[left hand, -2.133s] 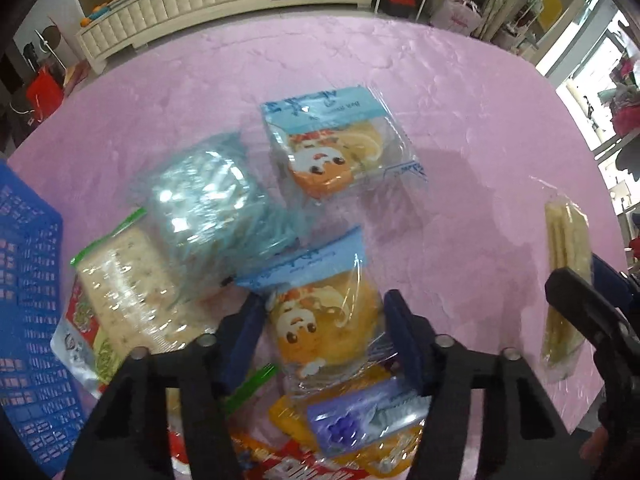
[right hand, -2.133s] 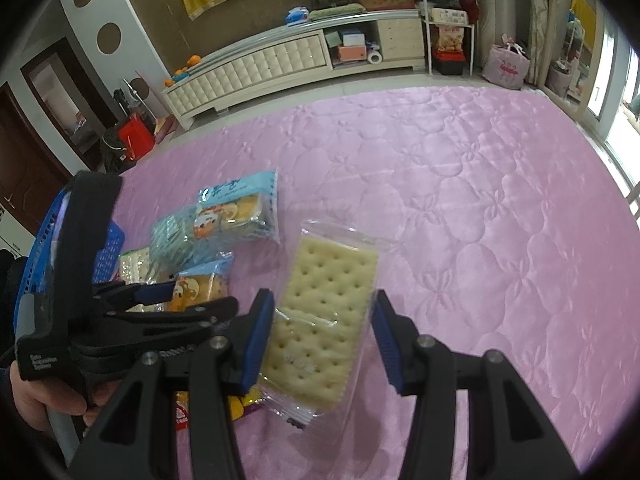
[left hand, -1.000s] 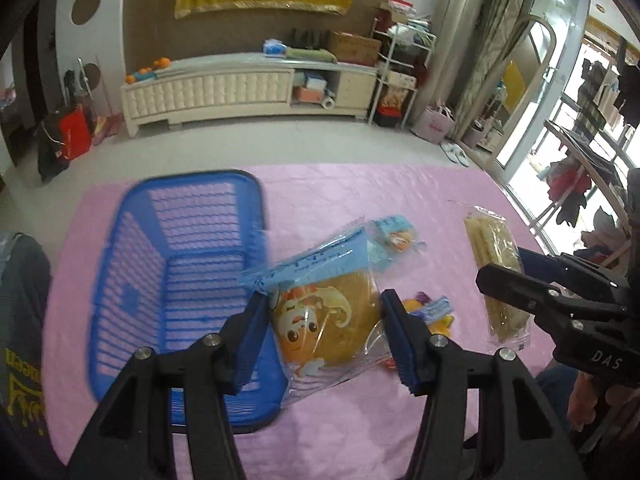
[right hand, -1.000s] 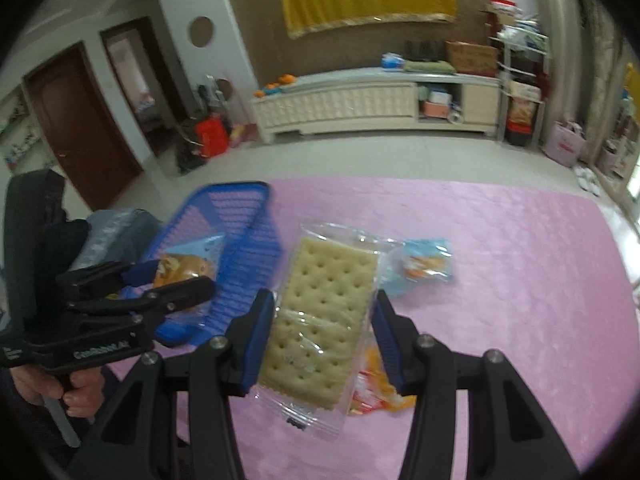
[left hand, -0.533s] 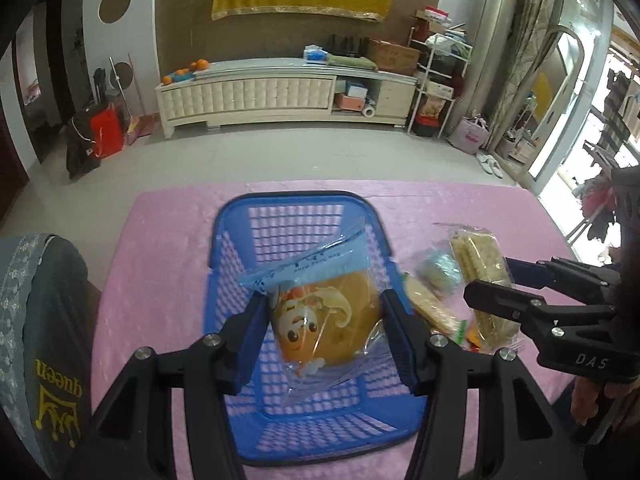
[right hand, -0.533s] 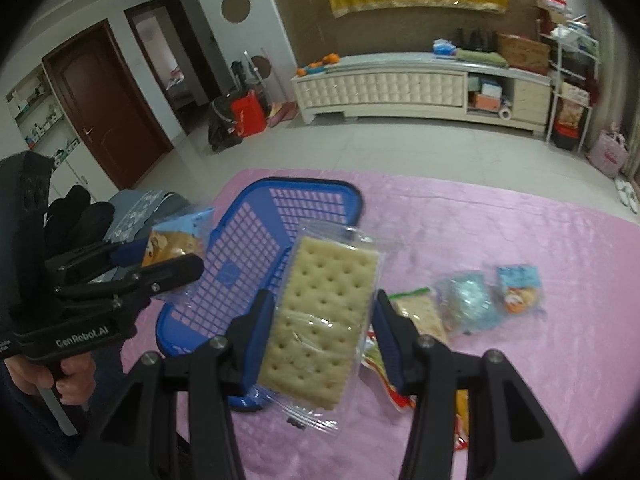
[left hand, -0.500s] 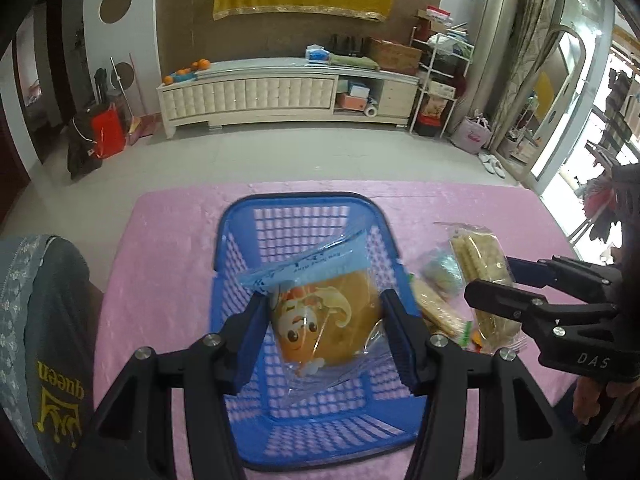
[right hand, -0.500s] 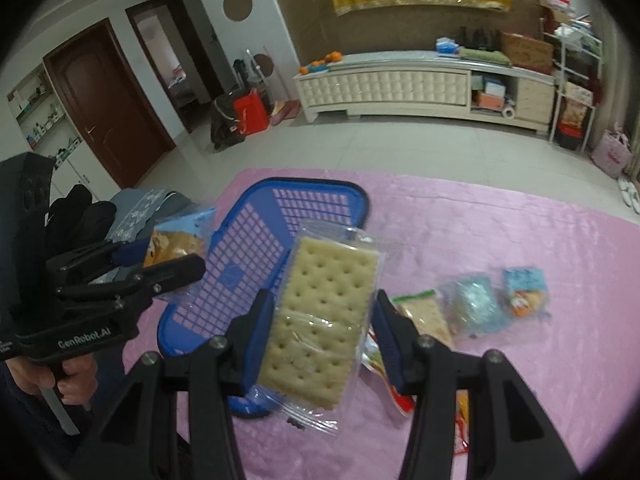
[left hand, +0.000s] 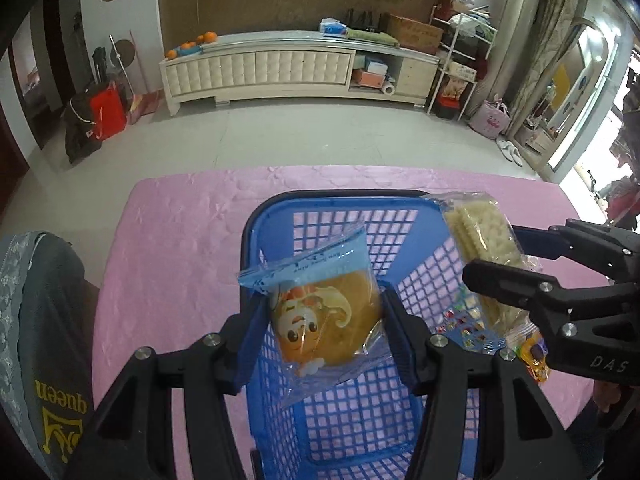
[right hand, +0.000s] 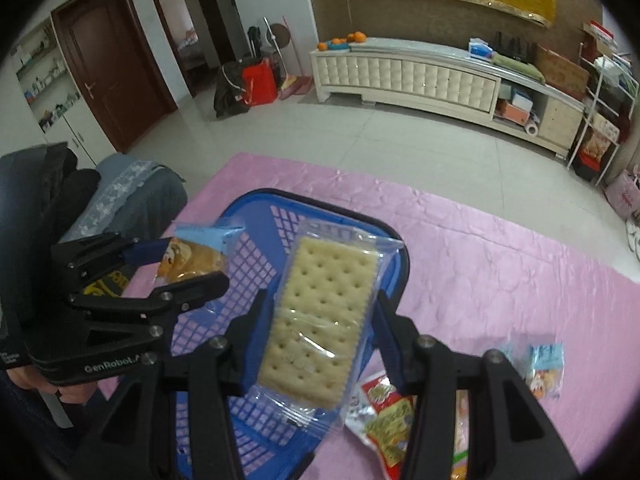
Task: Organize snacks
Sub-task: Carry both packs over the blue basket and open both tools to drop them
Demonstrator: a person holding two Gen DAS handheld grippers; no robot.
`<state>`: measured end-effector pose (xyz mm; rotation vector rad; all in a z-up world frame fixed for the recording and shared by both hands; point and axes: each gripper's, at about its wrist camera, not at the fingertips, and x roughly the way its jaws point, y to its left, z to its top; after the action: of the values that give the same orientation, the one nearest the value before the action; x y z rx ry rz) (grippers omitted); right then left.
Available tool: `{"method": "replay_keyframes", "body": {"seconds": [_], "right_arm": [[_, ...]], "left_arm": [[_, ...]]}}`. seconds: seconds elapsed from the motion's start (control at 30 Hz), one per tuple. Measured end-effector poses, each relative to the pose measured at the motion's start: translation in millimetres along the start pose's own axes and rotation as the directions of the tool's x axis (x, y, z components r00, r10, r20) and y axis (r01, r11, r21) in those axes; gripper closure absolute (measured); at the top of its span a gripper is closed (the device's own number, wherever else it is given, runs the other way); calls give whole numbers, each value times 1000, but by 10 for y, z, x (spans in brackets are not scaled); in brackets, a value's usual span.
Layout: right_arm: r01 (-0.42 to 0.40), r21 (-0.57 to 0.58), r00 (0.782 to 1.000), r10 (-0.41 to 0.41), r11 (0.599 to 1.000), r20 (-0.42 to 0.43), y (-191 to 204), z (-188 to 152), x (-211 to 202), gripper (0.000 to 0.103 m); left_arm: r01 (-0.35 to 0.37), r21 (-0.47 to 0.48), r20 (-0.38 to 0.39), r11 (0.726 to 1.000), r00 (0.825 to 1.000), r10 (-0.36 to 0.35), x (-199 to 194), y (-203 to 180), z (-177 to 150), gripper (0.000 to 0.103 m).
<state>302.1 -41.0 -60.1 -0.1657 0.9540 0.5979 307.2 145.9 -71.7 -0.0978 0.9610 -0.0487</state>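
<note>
Left wrist view: the left gripper [left hand: 324, 320], clamped on one cartoon-print cake packet [left hand: 326, 322], has swung from the snack pile to hang over the one empty blue basket [left hand: 340, 432], ready to drop.

Right wrist view: the right gripper [right hand: 316, 320] pinches one cracker packet [right hand: 320, 320] above the basket rim; at least three snacks [right hand: 390, 420] wait on the pink cloth [right hand: 500, 272].
</note>
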Motion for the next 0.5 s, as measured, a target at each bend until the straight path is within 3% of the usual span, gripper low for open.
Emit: {"method": "replay_keyframes", "body": {"seconds": [0.17,0.33,0.5], "right_arm": [[-50,16,998,51,999,-33,-38,65,134,46],[-7,61,1000,8,998,-8,-129,45,118,22],[-28,96,999,26,995,25,-162,-61,-53,20]], "left_arm": [[7,-35,-2,999,1000,-7,83,76,72,44],[-15,-17,17,1000,1000,15,-25,23,59,39],[-10,-44,44,999,999,12,-219,-34,-104,36]]}}
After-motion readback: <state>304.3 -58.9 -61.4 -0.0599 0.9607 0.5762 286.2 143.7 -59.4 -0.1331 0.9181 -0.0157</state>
